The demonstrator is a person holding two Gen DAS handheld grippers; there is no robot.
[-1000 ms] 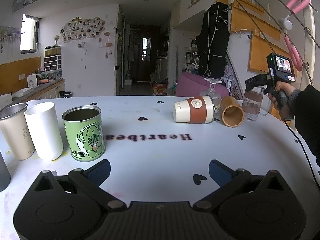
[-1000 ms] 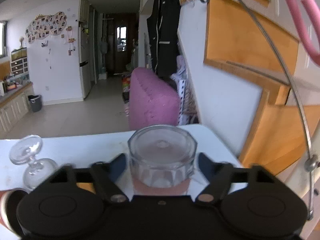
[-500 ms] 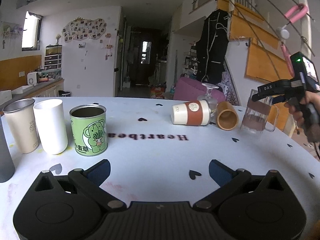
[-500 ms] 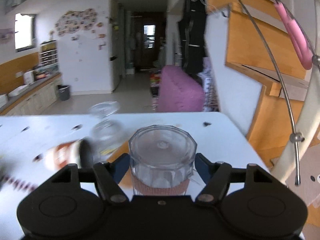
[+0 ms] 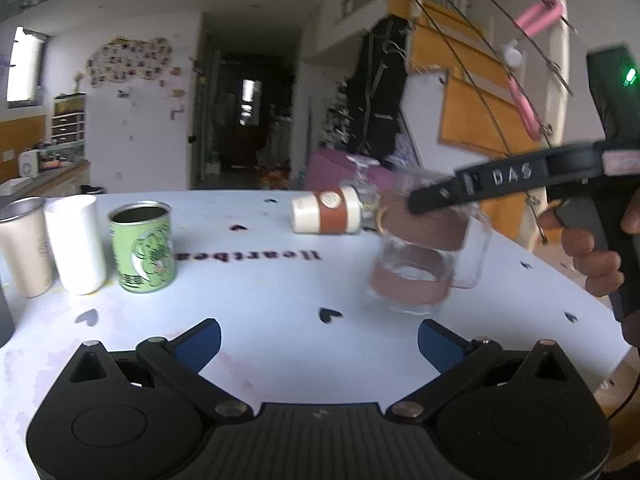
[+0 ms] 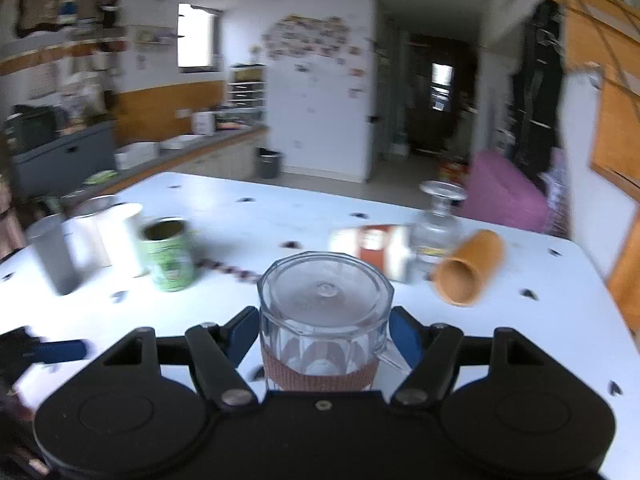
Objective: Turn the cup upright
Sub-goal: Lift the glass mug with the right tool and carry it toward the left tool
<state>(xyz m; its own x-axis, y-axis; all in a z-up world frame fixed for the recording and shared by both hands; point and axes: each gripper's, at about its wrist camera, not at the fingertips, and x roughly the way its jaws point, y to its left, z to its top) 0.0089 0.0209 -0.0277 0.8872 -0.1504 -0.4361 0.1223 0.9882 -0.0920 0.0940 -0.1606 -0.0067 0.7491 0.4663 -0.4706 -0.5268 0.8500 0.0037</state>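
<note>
My right gripper (image 6: 324, 330) is shut on a clear glass mug (image 6: 323, 320) with a brown woven sleeve. It holds the mug base-up above the white table (image 6: 500, 316). In the left wrist view the mug (image 5: 424, 256) is blurred, tilted and in the air over the table's right half, held by the right gripper (image 5: 432, 200). My left gripper (image 5: 318, 338) is open and empty, low over the table's near edge.
A white cup with a brown band (image 5: 326, 216) and an orange cup (image 6: 470, 266) lie on their sides. An upturned stemmed glass (image 6: 438, 220) stands between them. A green tin (image 5: 143, 252), a white cup (image 5: 76, 244) and a steel cup (image 5: 22, 246) stand at the left.
My right gripper has carried the mug from the table's far right edge towards the middle and swung to face the kitchen. The left gripper's view has shifted slightly.
</note>
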